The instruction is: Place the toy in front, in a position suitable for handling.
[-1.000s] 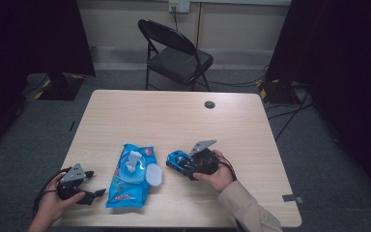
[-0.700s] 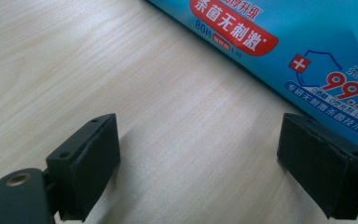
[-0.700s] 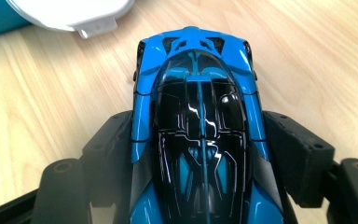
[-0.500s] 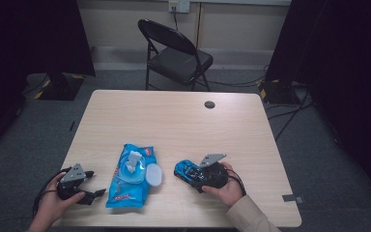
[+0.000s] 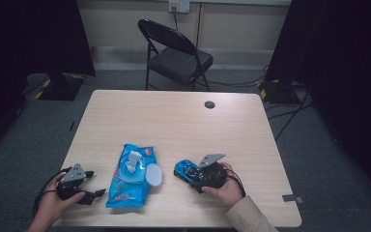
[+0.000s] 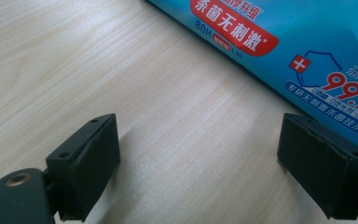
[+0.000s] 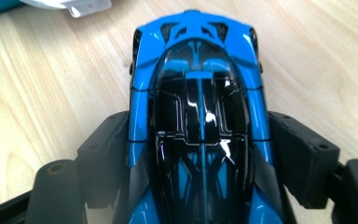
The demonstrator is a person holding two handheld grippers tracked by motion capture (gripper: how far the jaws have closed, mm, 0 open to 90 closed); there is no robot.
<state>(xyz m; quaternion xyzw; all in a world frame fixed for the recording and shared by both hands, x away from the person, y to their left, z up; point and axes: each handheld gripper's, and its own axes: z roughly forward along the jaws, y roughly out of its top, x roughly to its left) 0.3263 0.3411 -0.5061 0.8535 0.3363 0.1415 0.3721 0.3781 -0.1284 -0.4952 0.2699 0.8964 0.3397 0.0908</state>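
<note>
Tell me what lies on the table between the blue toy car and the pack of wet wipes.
In the high view, bare wood separates the toy car from the wet wipes pack; the pack's open white lid reaches toward the car, apparently without touching it.

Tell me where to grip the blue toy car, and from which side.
Grip the toy car across its flanks at mid-body, where the sides run roughly parallel, coming in along its length from the end nearest the person. The right gripper already straddles it there, a jaw on each side; whether the pads press isn't clear.
</note>
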